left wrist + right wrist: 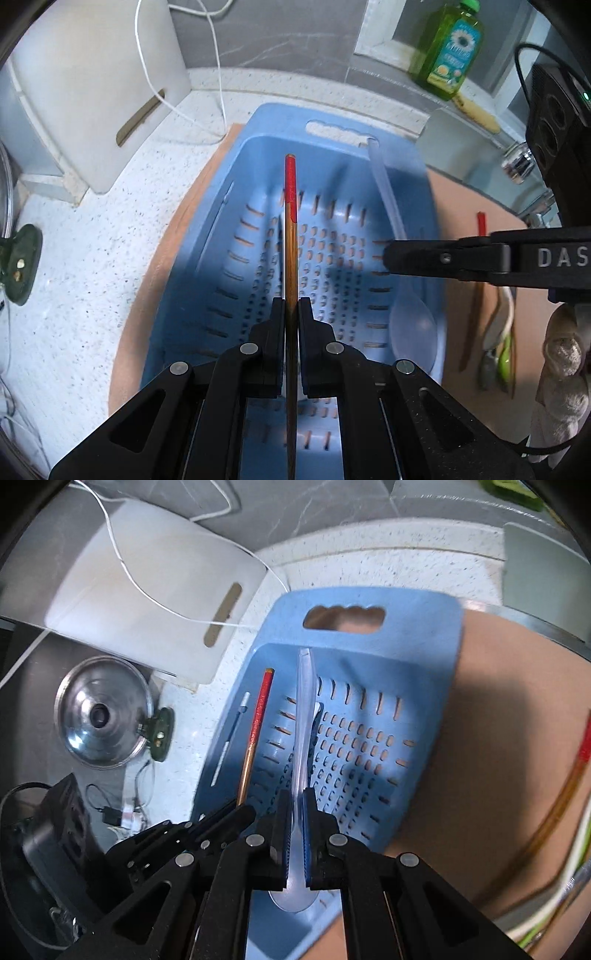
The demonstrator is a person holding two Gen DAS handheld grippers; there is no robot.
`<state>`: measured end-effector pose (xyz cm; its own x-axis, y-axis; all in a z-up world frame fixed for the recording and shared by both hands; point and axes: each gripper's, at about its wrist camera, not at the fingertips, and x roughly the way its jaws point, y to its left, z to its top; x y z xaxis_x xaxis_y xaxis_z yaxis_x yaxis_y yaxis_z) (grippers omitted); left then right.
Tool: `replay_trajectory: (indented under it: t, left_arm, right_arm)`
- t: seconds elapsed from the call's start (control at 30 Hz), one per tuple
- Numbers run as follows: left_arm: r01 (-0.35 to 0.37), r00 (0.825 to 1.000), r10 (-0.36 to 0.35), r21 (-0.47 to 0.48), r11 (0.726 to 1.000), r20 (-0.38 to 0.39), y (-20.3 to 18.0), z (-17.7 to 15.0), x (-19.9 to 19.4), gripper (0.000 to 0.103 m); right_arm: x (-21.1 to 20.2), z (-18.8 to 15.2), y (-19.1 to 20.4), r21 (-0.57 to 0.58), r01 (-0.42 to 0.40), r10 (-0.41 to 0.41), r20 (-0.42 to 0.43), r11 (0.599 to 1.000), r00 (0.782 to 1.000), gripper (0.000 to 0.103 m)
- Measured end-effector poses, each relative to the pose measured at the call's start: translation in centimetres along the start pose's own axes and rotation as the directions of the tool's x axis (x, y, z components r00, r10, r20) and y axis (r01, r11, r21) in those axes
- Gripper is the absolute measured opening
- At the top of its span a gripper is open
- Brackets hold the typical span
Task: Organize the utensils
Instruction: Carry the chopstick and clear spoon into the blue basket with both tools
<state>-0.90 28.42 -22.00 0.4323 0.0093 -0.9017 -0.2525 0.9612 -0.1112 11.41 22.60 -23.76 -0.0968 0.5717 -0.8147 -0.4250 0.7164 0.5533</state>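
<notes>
A blue slotted basket (410, 155) sits on a tan mat (147, 295); it also shows in the right wrist view (424, 664). My left gripper (291, 306) is shut on a red-tipped wooden chopstick (290, 206) and holds it over the basket. My right gripper (294, 805) is shut on a clear plastic spoon (304, 716), also over the basket. In the left wrist view the right gripper (386, 256) reaches in from the right with the spoon (412, 321). The left gripper's chopstick (258, 716) shows in the right wrist view.
A second red-tipped chopstick (476, 288) and a green-handled utensil (504, 350) lie on the mat right of the basket. A white cutting board (96, 74), a green dish-soap bottle (448, 48), a steel pot lid (101, 712) and white cables (218, 66) surround the mat.
</notes>
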Motion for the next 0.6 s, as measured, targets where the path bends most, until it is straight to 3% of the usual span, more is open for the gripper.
replay_trajectory:
  t: [0.6]
  left_arm:
    - [-0.012,0.997,0.012,0.002,1.0,-0.077,2.1,0.6,3.6,0.006]
  right_arm:
    - [6.0,1.9,1.3,-0.054,0.157,-0.161,-0.079,0.986,0.984,0.005]
